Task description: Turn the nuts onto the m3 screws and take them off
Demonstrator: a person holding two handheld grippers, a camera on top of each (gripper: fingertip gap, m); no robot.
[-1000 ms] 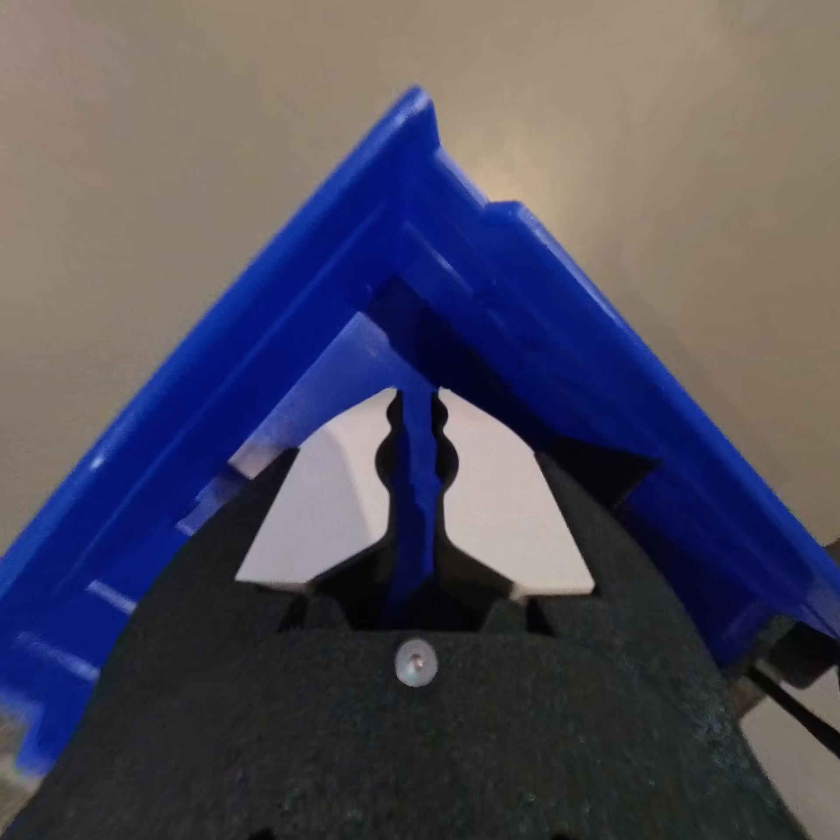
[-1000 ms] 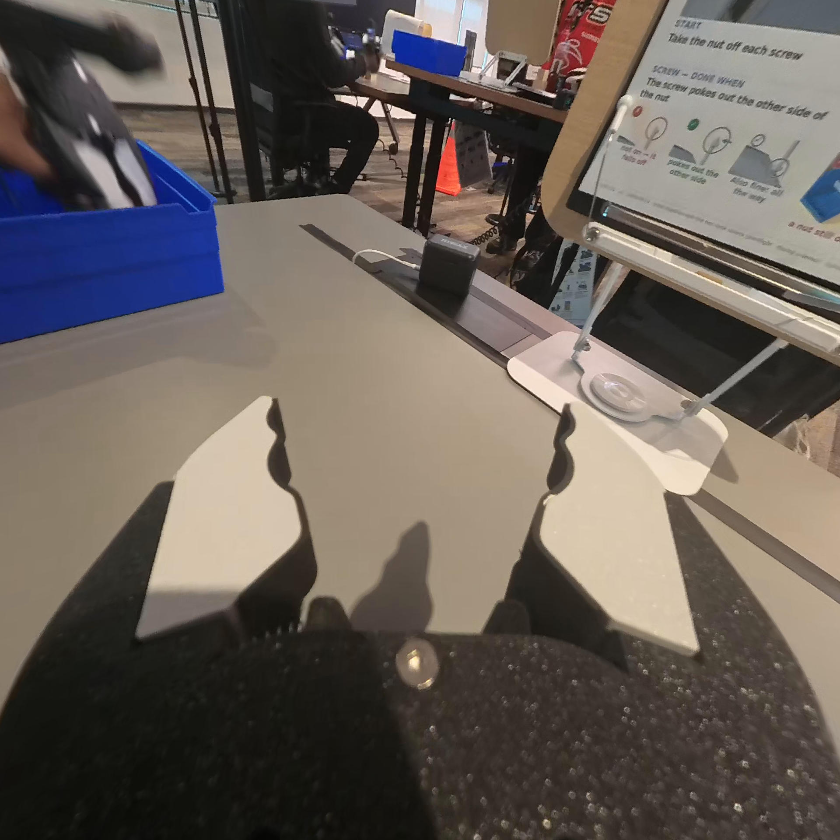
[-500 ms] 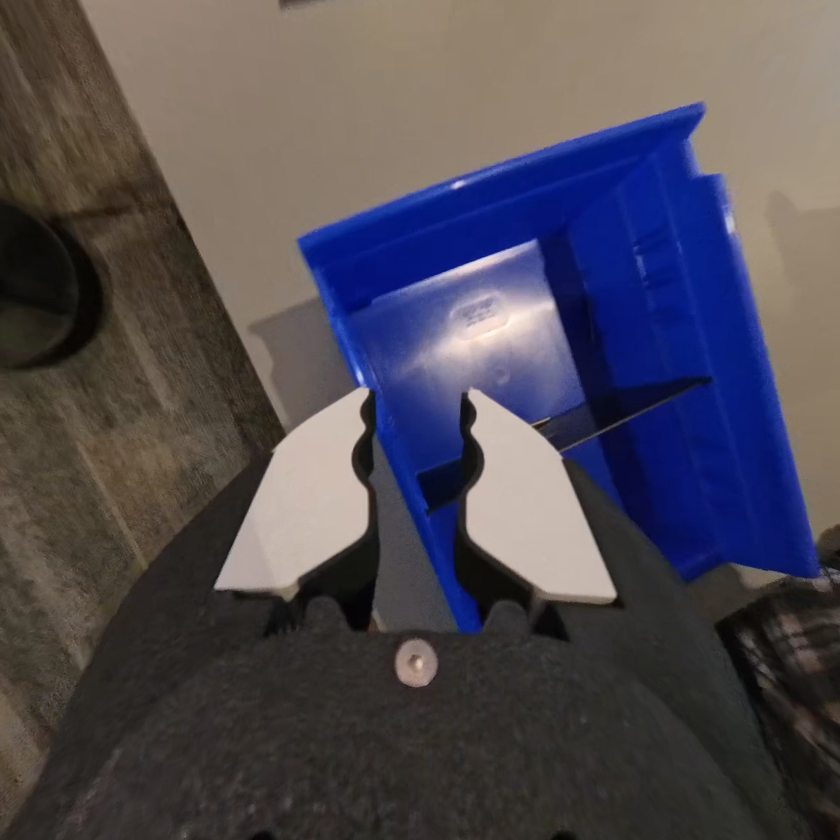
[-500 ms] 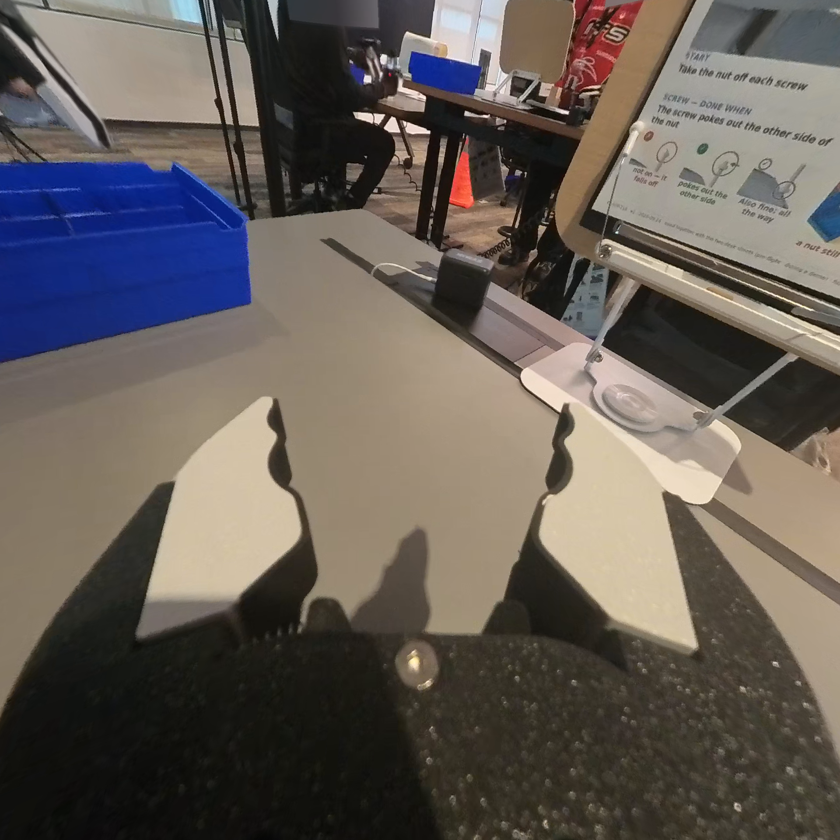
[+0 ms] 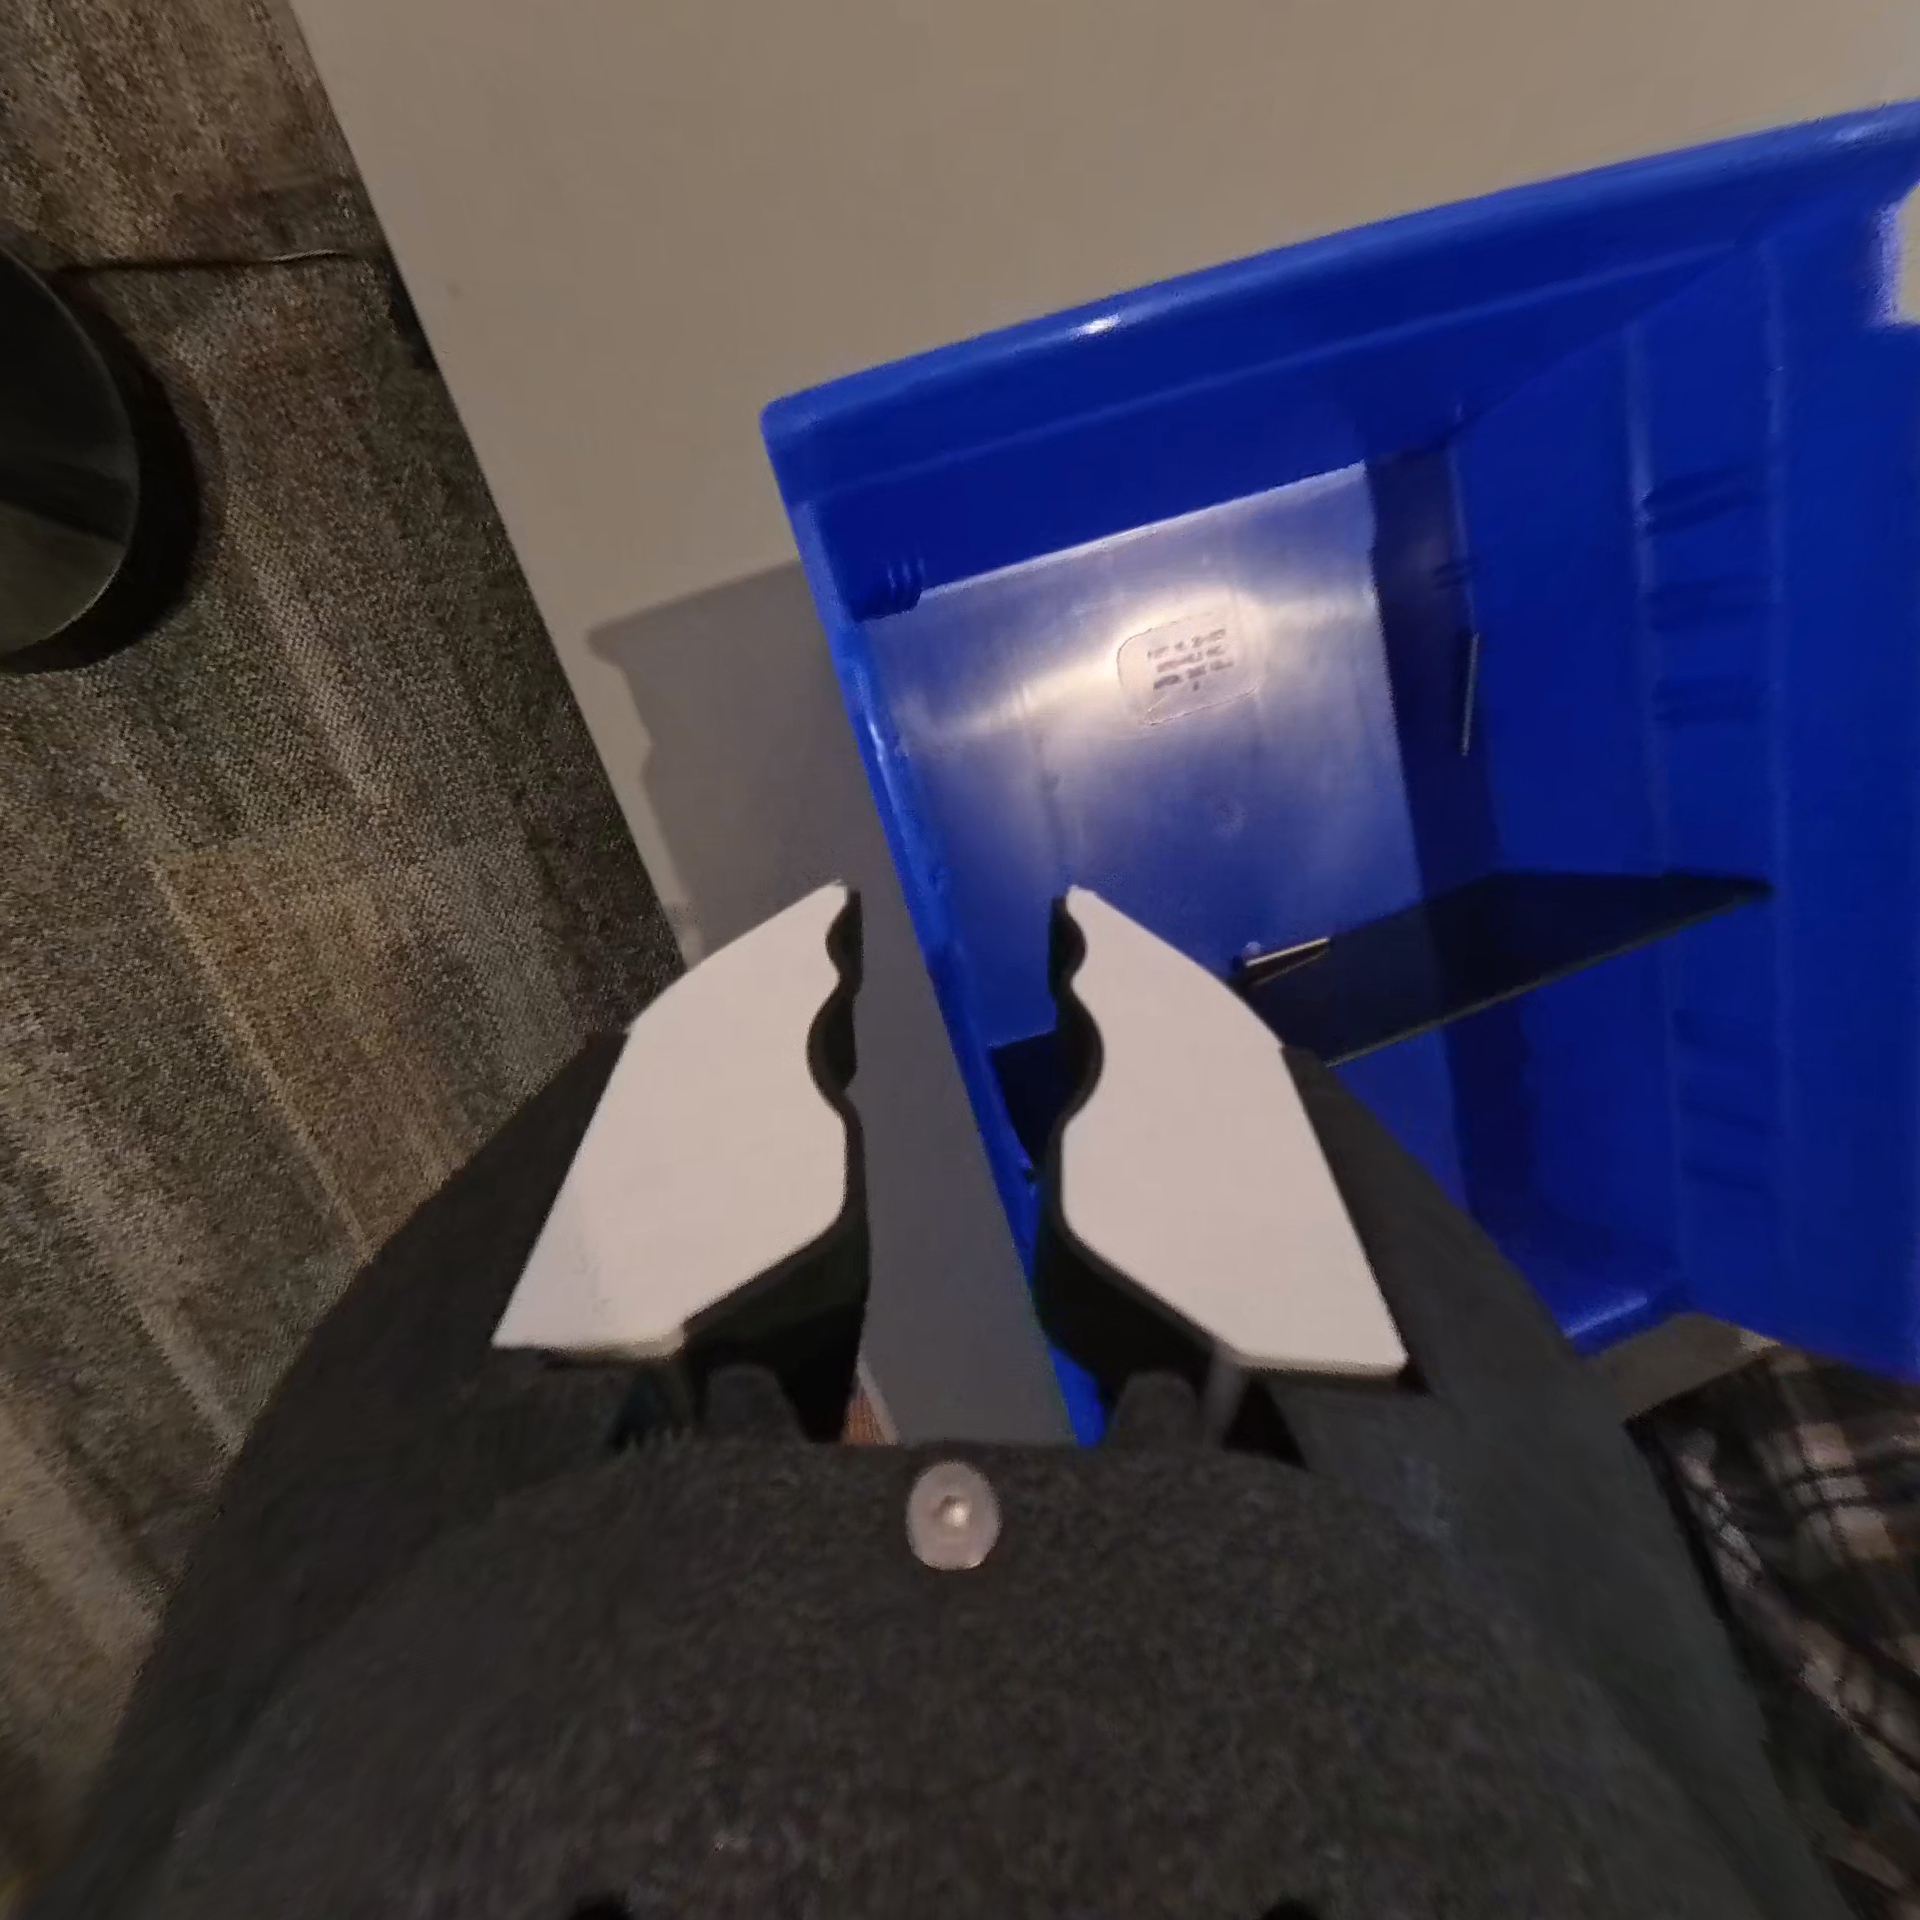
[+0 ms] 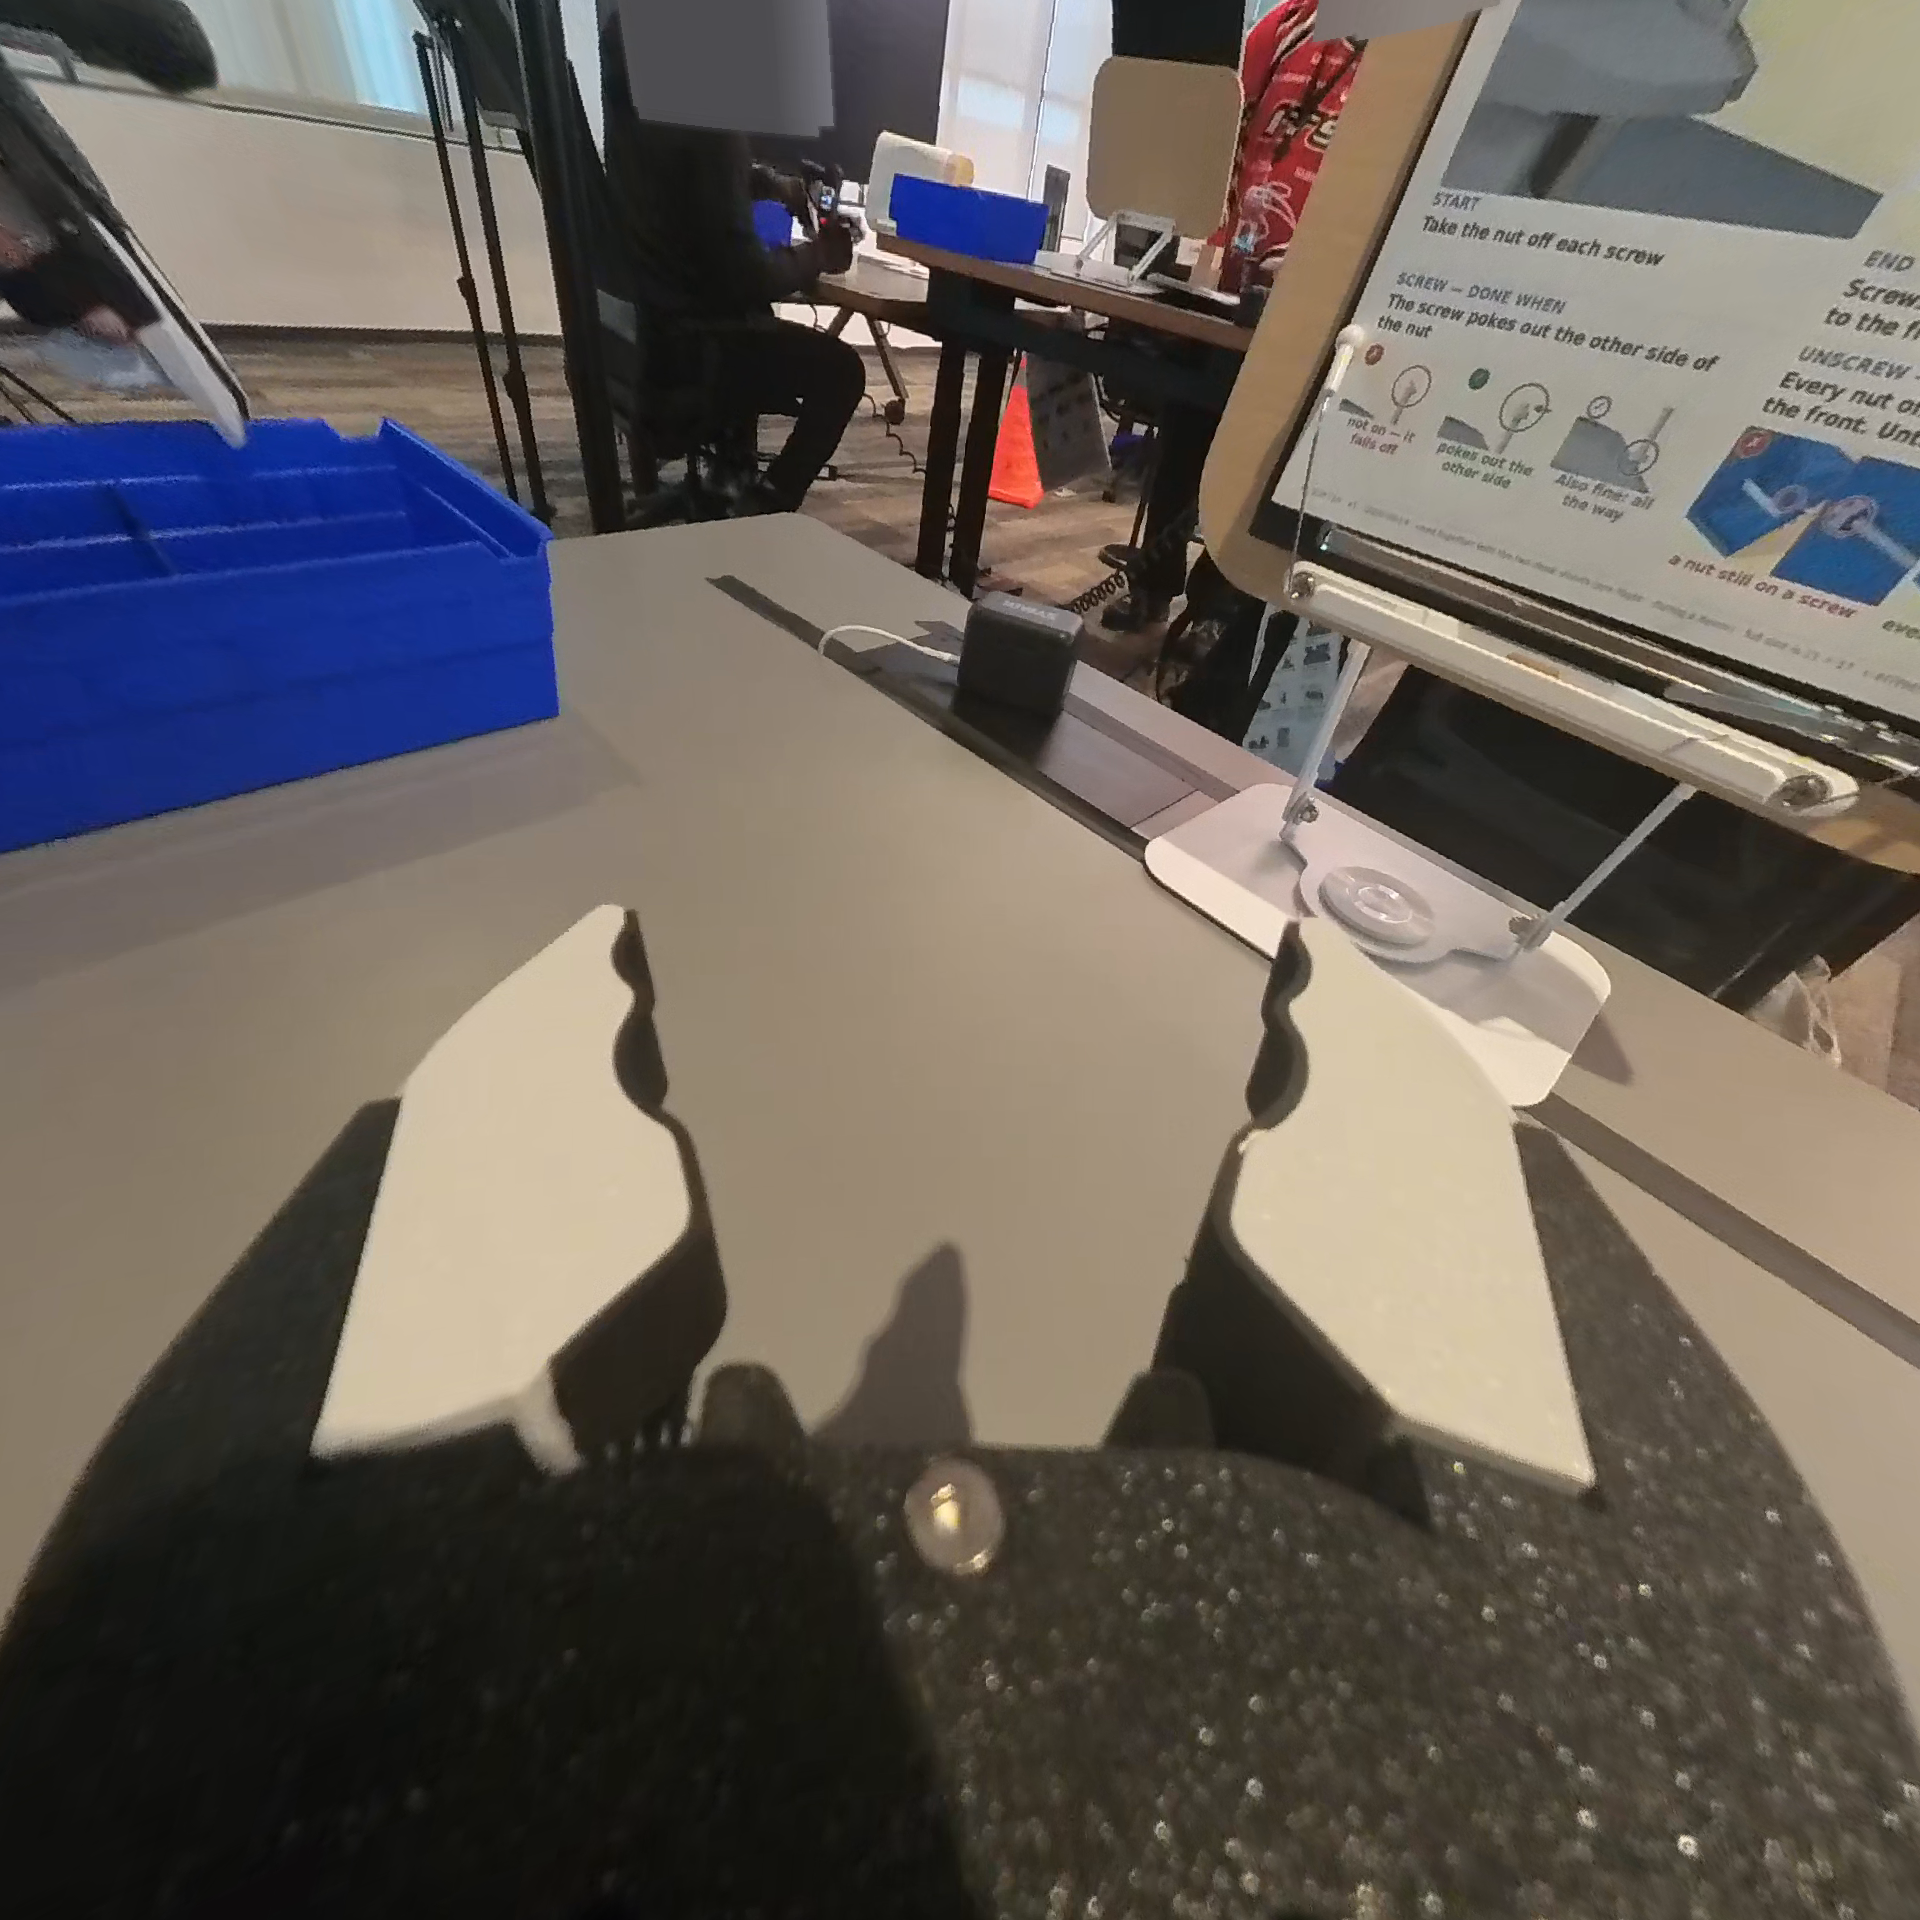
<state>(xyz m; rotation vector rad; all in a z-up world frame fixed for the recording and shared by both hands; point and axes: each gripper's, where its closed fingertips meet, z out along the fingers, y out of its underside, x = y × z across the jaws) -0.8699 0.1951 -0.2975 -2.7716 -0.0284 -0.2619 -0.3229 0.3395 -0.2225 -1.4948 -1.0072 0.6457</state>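
Left wrist view shows my left gripper (image 5: pixel 954 914) narrowly parted astride the blue bin's (image 5: pixel 1195 457) side wall near the desk (image 5: pixel 831 208) edge, my right gripper (image 6: pixel 956 935) wide and empty; no screws or nuts identifiable, presumably tiny, slippery, pinch-by-flats items.

We're in an open-plan office or lab workspace w/ grey patterned carpet (image 5: pixel 260 831) and several desks. Ours is a grey table (image 6: pixel 883 883) w/ an instruction screen on a stand (image 6: pixel 1621 416), a small black charger block (image 6: pixel 1018 655) and a blue divided bin (image 6: pixel 260 603). Behind, a person sits in an office chair (image 6: pixel 727 343) at another desk (image 6: pixel 1060 291) w/ a similar blue bin (image 6: pixel 966 213); an orange cone (image 6: pixel 1016 436) stands on the floor.
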